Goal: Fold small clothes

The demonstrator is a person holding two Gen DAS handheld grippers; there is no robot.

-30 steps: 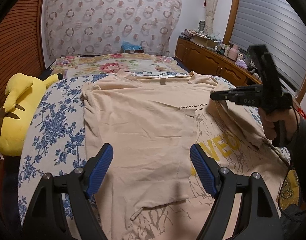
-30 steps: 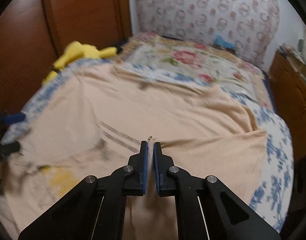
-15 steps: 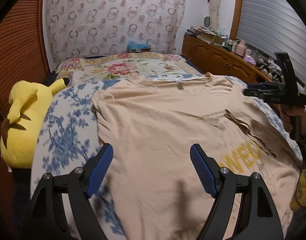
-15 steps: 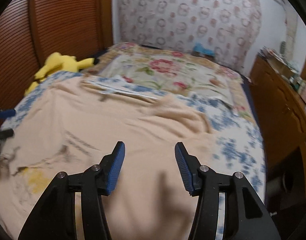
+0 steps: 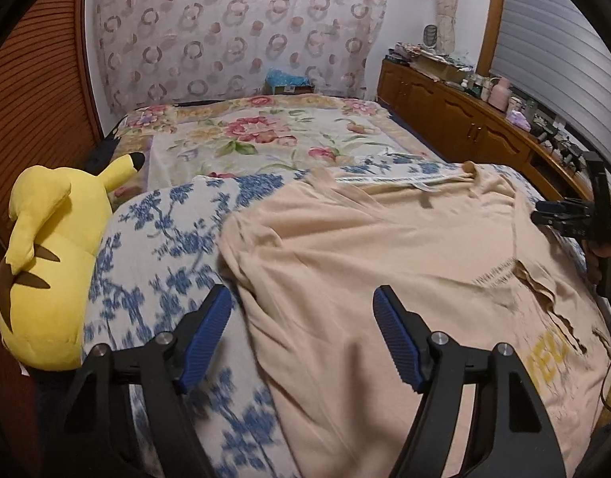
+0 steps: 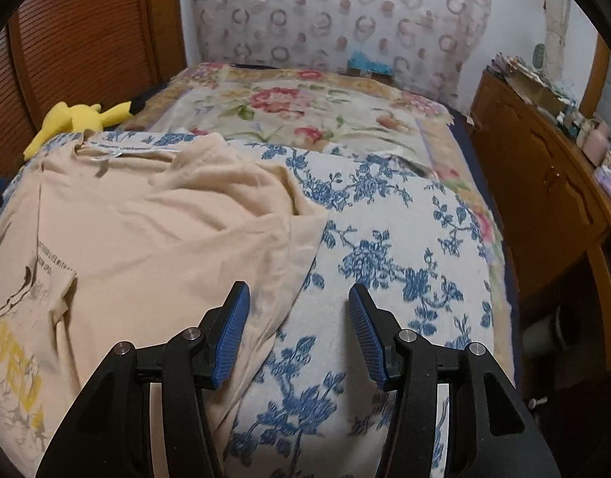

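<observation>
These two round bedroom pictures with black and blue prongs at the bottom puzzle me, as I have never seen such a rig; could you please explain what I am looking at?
There is no robot here. A person holds one two-fingered tool in each hand, and a wide-angle camera on each tool looks forward along its fingers.

One picture comes from the left hand-held gripper, the other from the right hand-held gripper. The right one also shows at the far right edge of the left picture.

On the bed lies a beige T-shirt, spread over a blue flowered blanket. A yellow plush toy sits at the bed's left edge, and a wooden cabinet stands on the right.

Both tools are open and hold nothing. Each hangs over a side edge of the shirt.
</observation>
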